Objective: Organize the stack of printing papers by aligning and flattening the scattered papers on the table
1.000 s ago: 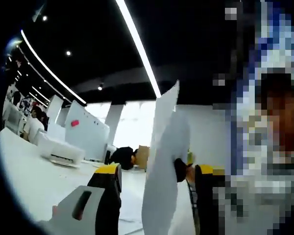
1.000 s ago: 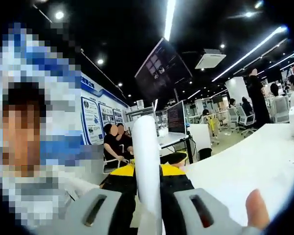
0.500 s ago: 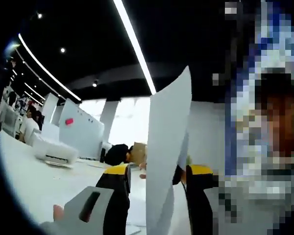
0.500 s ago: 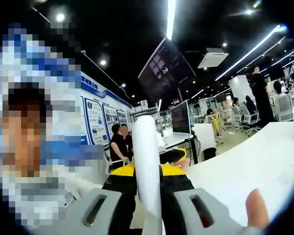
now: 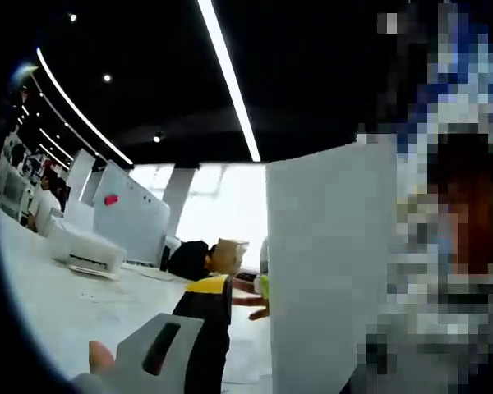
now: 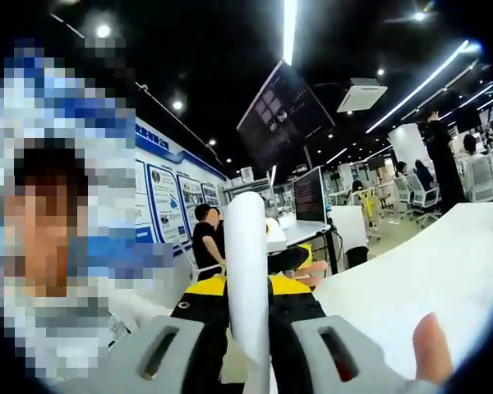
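Both hand-held grippers, left (image 5: 267, 308) and right (image 6: 248, 305), pinched papers (image 5: 329, 271) upright above the bench (image 6: 411, 279); squaring edges down looked next.

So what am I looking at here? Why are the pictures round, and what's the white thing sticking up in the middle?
A person holds a tool in each hand, called a hand-held gripper, with two jaws that pinch. Each one carries a little camera with a wide round lens, so each picture is round. One picture looks along the left hand-held gripper, the other along the right hand-held gripper. The white thing is paper, lifted above the white table. The right one pinches it, and you see it edge-on, like a post. In the left gripper view the paper shows its flat side and hides one jaw, so I cannot tell if that one pinches it. Behind is an office.
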A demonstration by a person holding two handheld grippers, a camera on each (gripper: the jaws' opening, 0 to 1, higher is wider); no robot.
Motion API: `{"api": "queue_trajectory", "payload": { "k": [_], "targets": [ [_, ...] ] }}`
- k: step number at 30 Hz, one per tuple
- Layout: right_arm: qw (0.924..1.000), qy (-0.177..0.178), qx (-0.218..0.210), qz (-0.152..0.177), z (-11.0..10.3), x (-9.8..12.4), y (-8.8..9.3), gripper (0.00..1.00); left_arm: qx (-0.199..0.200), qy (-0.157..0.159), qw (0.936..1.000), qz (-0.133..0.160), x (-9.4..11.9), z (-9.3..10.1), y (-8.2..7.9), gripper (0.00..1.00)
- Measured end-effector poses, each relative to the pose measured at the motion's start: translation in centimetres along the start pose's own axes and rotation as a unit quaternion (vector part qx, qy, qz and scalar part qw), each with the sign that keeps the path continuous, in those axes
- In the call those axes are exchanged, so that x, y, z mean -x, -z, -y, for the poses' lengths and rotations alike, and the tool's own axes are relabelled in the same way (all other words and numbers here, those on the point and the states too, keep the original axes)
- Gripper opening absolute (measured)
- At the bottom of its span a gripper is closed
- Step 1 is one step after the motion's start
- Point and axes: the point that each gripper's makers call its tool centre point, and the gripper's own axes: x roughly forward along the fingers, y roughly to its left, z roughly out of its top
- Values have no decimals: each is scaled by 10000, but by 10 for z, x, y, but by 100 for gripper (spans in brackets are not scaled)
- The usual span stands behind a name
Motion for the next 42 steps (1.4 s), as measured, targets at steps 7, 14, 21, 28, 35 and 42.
{"api": "queue_trajectory", "payload": {
  "k": [7, 14, 21, 28, 35, 42],
  "targets": [
    [10000, 26, -15, 12, 2, 0, 0, 13, -30, 40, 10000, -68, 0, 2, 2, 29],
    [10000, 82, -55, -7, 5, 2, 0, 13, 56, 35, 9999, -109, 3, 2, 4, 20],
    [10000, 69, -47, -17, 3, 2, 2, 13, 126, 128, 9998, -58, 3, 4, 1, 10],
    [9999, 70, -77, -36, 3, 2, 4, 12, 175, 174, 9997, -80, 2, 6, 3, 6],
    [9999, 63, -91, -54, 6, 3, 2, 12, 208, 214, 9994, -145, 2, 9, 5, 6],
    [9999, 106, -23, -46, 4, 0, 5, 14, 260, 135, 9995, -131, 4, 6, 3, 6]
  ]
}}
